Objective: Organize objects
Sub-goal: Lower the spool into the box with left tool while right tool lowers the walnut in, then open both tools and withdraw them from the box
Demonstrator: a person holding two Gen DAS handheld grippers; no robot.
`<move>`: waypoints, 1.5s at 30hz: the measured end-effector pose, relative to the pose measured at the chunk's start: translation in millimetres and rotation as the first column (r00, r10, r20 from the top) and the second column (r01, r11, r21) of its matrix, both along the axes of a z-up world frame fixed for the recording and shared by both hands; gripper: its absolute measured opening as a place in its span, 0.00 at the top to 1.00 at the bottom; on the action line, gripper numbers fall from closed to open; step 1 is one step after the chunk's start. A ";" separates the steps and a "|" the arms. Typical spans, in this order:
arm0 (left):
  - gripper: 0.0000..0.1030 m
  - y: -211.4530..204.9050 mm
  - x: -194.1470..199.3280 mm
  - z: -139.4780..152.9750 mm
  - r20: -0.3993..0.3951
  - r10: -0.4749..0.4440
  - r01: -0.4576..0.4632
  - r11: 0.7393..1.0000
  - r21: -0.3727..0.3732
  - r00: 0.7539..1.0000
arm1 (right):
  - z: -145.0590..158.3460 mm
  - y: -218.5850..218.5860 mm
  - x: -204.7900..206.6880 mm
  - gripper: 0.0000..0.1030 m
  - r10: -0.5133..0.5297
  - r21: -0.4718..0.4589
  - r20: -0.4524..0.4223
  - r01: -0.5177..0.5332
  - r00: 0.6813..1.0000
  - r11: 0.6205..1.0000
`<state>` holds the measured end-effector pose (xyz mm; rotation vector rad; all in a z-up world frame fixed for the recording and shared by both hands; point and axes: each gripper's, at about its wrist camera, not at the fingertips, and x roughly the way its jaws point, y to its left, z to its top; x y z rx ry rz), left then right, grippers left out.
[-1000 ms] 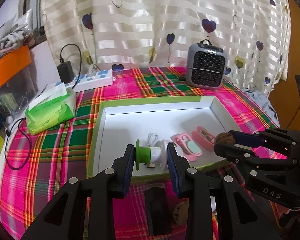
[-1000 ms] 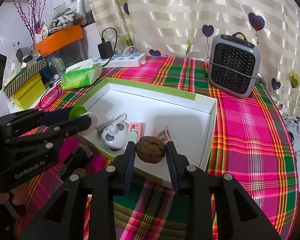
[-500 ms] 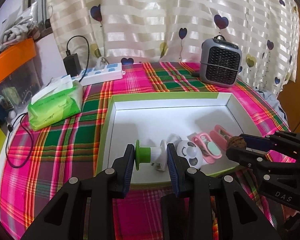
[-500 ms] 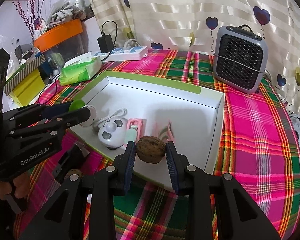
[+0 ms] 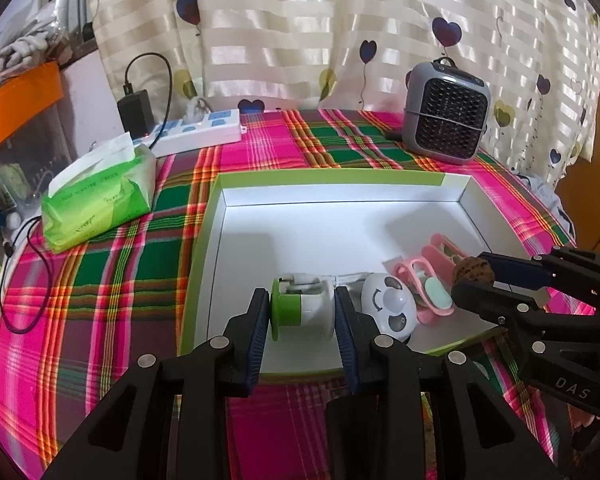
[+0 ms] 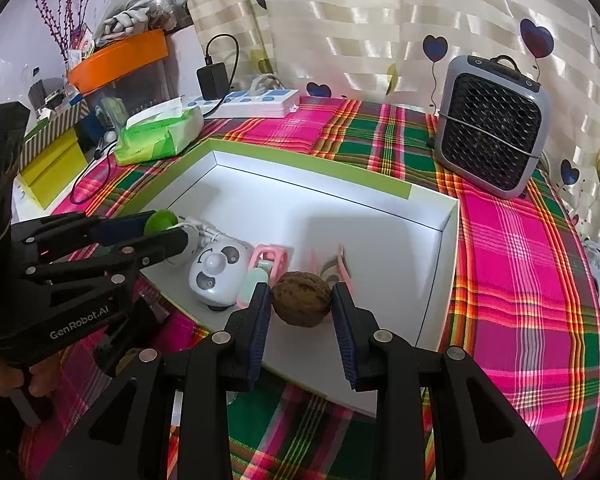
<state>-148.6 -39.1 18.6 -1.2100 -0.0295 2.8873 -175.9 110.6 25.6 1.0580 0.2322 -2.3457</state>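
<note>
Left claw (image 5: pixel 302 314) grips the green-white spool (image 5: pixel 300 311); right claw (image 6: pixel 302 305) clamps what looks like a walnut (image 6: pixel 302 303) over the tray (image 6: pixel 449 240).

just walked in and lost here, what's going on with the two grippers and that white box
A person is tidying small items into the white box on the plaid tablecloth. The left gripper holds a green-and-white cable reel over the box's near edge. The right gripper holds a walnut over the box as well. Already inside are a panda-faced gadget and some pink items. Neither held item has been let go yet.
</note>
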 end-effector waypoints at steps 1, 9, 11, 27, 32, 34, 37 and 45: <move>0.70 -0.6 -0.3 0.1 0.002 -0.002 0.002 1.000 0.006 1.000 | -0.1 -0.2 0.1 0.68 0.001 0.001 -0.003 -0.001 1.000 1.000; 0.70 -2.6 0.3 -0.4 0.009 -0.012 0.012 0.999 0.038 1.000 | -1.1 2.3 2.8 0.61 0.001 -0.013 -0.011 -0.001 1.000 1.000; 0.70 -3.2 1.2 0.2 0.005 -0.014 0.013 0.999 0.043 1.000 | 0.0 3.6 3.4 0.61 -0.003 -0.018 -0.015 0.003 1.000 1.000; 0.70 -7.8 21.7 14.1 -0.021 -0.007 0.009 0.997 0.073 1.000 | 17.0 12.7 30.4 0.61 -0.025 -0.043 -0.059 0.023 0.998 0.999; 0.70 -5.9 34.6 18.9 -0.033 -0.008 0.010 0.997 0.083 0.999 | 20.2 15.9 43.1 0.61 -0.029 -0.056 -0.065 0.025 0.997 0.998; 0.70 -3.7 39.9 19.7 -0.033 -0.012 0.015 0.996 0.085 0.999 | 21.6 16.3 48.5 0.61 -0.026 -0.060 -0.069 0.022 0.997 0.998; 0.70 0.9 48.9 21.3 -0.040 -0.022 0.025 0.996 0.084 0.999 | 23.0 16.2 56.8 0.61 -0.020 -0.067 -0.071 0.016 0.997 0.998; 0.70 10.4 71.3 24.9 -0.051 -0.037 0.041 0.997 0.071 0.998 | 24.3 18.0 73.8 0.61 -0.011 -0.082 -0.072 0.005 0.997 0.997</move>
